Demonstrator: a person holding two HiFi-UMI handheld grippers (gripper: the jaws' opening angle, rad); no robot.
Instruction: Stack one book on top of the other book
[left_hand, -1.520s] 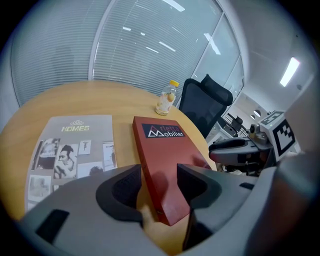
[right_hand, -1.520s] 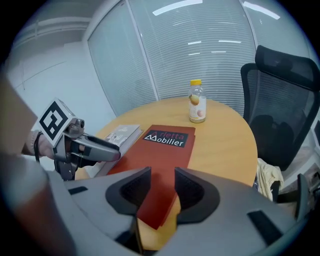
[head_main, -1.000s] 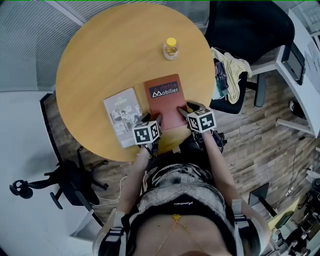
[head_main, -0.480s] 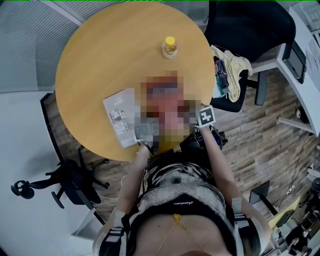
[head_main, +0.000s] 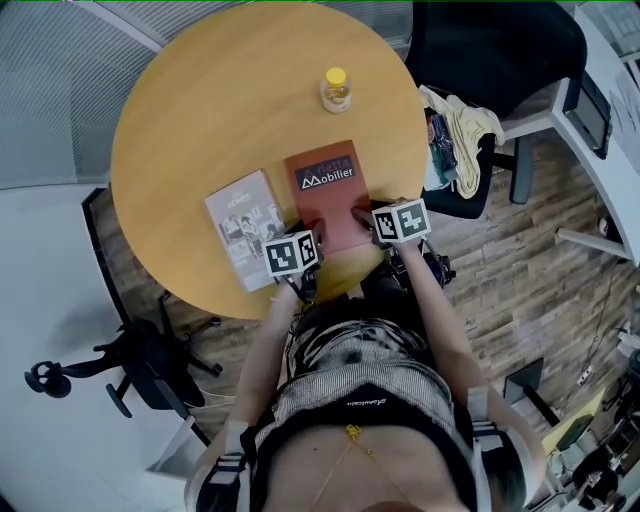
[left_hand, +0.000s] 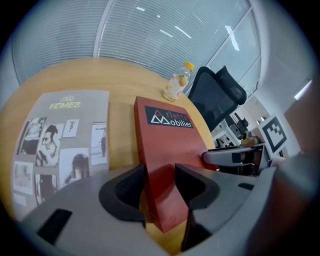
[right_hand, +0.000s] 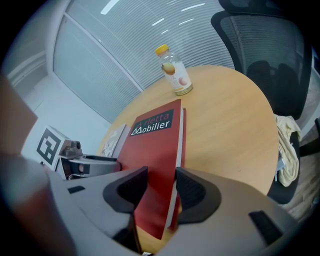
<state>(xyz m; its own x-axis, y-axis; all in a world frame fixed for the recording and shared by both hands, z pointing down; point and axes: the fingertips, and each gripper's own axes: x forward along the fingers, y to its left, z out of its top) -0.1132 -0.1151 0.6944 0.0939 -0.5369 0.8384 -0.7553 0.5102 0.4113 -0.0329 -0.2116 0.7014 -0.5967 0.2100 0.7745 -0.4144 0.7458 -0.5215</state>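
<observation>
Angling down, left tool (left_hand: 160, 187), jaws just closing, and right tool (right_hand: 161, 187), both unclamped astride red book (head_main: 325, 190).

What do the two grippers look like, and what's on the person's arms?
The left gripper and right gripper are each grey with two dark rounded pads and carry a white cube of black square markers. The left jaws have just been closing, a red book between them. The person wears short striped sleeves.

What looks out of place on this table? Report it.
Nothing stands out. The red Mobilier book and the grey HOMES book lie side by side on the round table. The yellow-capped bottle stands upright, and nothing is spilled.
</observation>
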